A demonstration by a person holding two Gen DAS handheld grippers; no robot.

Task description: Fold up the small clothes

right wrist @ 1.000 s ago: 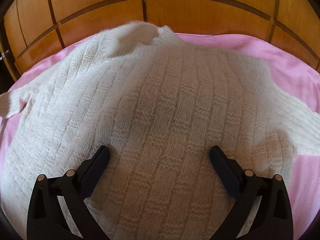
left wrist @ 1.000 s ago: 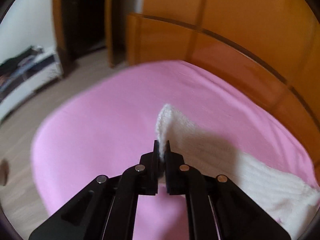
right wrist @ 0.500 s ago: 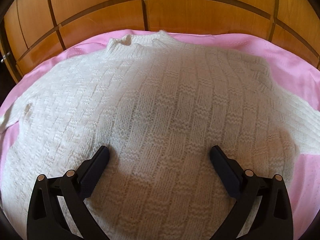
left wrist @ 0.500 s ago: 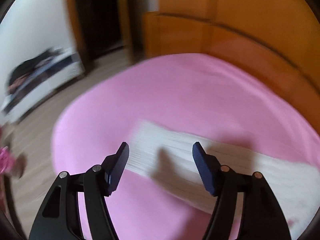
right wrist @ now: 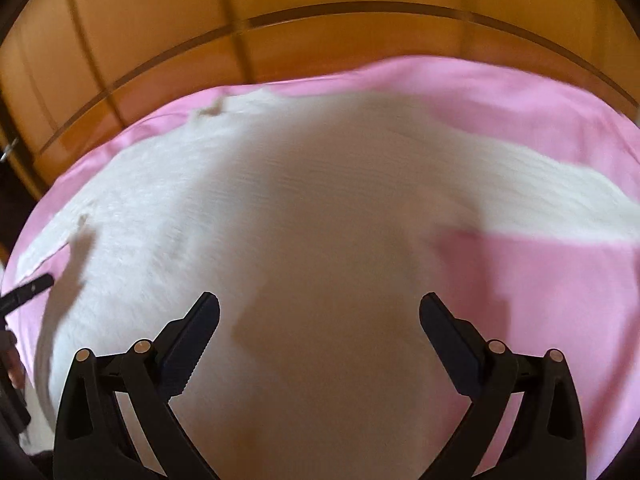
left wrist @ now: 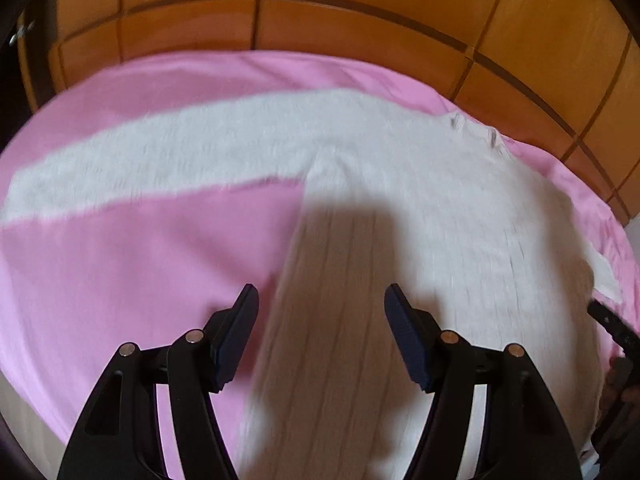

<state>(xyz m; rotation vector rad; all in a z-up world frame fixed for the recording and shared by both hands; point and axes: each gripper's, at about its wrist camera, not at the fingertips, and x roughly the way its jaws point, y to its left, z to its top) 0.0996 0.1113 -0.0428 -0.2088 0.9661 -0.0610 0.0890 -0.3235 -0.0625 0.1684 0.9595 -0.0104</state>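
A white knitted sweater [left wrist: 400, 168] lies flat on the pink sheet [left wrist: 120, 280], collar [left wrist: 476, 132] toward the wooden panels. One sleeve [left wrist: 140, 160] stretches out to the left. My left gripper [left wrist: 322, 294] hovers open over the left side edge of the sweater's body, with nothing pinched. In the right wrist view the sweater [right wrist: 280, 200] fills the middle and its other sleeve [right wrist: 540, 200] runs off to the right. My right gripper [right wrist: 320, 300] stands wide above the body; its jaws are closing, and the pads press on nothing. Both views are blurred.
Orange wooden panels [left wrist: 360, 8] stand behind the bed, also in the right wrist view [right wrist: 320, 20]. Bare pink sheet [right wrist: 540, 300] lies to the right of the sweater. The other gripper's fingertip [left wrist: 608, 320] shows at the right edge, and likewise at the left edge [right wrist: 28, 290].
My left gripper let go of the sleeve cuff, opened, and swung right over the sweater's body; the sleeve now lies flat. My right gripper shifted toward the sweater's right side, jaws slightly narrower.
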